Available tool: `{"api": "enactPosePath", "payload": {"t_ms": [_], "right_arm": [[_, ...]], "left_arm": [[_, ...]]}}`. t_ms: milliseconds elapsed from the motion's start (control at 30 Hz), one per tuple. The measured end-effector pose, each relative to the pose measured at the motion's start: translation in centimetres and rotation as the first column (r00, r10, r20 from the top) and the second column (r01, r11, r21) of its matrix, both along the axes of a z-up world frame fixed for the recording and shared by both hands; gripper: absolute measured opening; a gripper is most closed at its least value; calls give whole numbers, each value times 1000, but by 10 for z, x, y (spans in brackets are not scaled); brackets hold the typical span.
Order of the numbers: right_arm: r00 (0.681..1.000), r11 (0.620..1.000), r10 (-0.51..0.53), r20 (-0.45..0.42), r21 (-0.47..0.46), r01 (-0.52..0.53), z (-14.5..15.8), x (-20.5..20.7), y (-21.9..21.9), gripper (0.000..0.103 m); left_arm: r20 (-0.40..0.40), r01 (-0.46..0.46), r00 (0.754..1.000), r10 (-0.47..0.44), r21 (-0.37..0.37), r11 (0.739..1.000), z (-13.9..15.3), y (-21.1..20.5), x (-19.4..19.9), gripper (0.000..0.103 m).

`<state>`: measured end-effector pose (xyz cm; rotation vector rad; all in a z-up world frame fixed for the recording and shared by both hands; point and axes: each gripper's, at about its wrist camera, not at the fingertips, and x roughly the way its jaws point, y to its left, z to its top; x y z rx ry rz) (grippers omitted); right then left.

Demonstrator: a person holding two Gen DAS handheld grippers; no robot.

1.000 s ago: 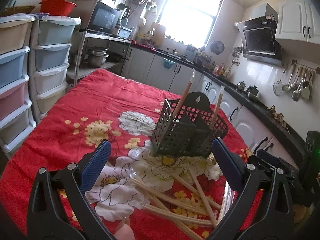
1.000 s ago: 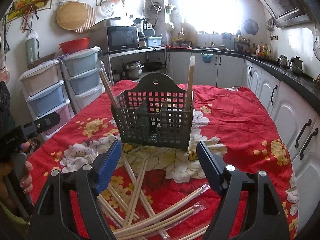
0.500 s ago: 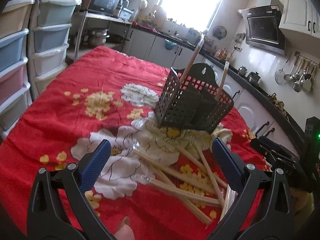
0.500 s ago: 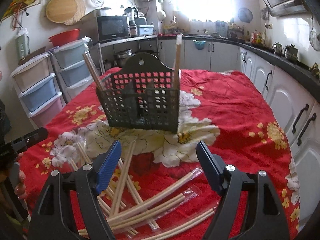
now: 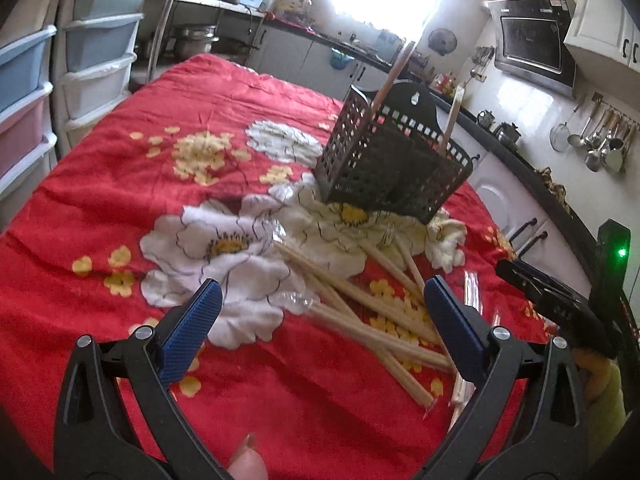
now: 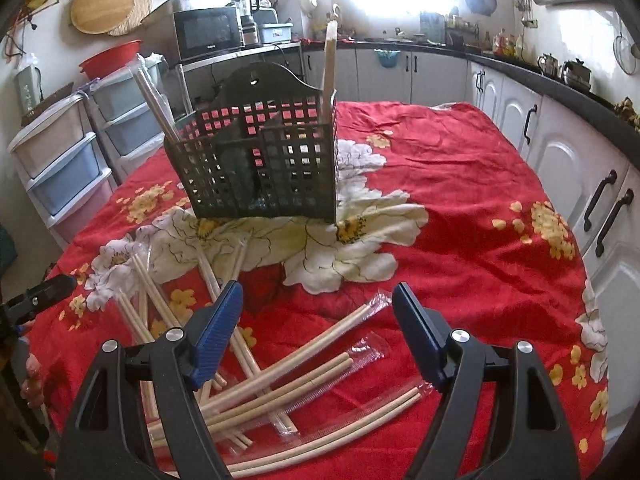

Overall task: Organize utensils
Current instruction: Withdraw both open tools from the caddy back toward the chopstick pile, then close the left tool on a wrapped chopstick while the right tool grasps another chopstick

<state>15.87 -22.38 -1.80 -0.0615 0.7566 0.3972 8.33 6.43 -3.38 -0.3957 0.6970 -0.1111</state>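
Observation:
A dark perforated utensil basket (image 5: 394,164) (image 6: 260,172) stands on the red flowered cloth with two wrapped chopstick pairs (image 6: 329,60) upright in it. Several pale chopstick pairs in clear sleeves (image 5: 360,316) (image 6: 304,376) lie scattered in front of it. My left gripper (image 5: 320,332) hovers open above the left end of that pile, nothing between its blue pads. My right gripper (image 6: 318,340) hangs open over the pile's right side, also empty. The right gripper's black body (image 5: 560,304) shows at the right of the left wrist view.
The table (image 6: 480,200) fills the room's middle under the red cloth. Plastic drawer towers (image 5: 48,72) stand to its left. White cabinets (image 6: 560,152) and a black counter run along its right. A microwave (image 6: 208,32) sits on a rack behind.
Both grippers have tilted down and drawn nearer the scattered chopsticks. The right one has shifted rightwards, so the basket now sits further left in its view. Both stay open.

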Motion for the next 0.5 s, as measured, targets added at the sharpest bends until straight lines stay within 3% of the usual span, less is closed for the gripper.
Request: {"api": "enactPosePath", "payload": {"t_ms": [200, 500], "right_arm": [[1000, 1000, -5, -8, -2, 5, -2, 1, -1, 69], [999, 1000, -17, -49, -2, 17, -9, 6, -4, 54]], "left_arm": [[-50, 45, 998, -48, -59, 997, -10, -3, -1, 93], [-127, 105, 983, -131, -195, 975, -35, -10, 8, 70]]}}
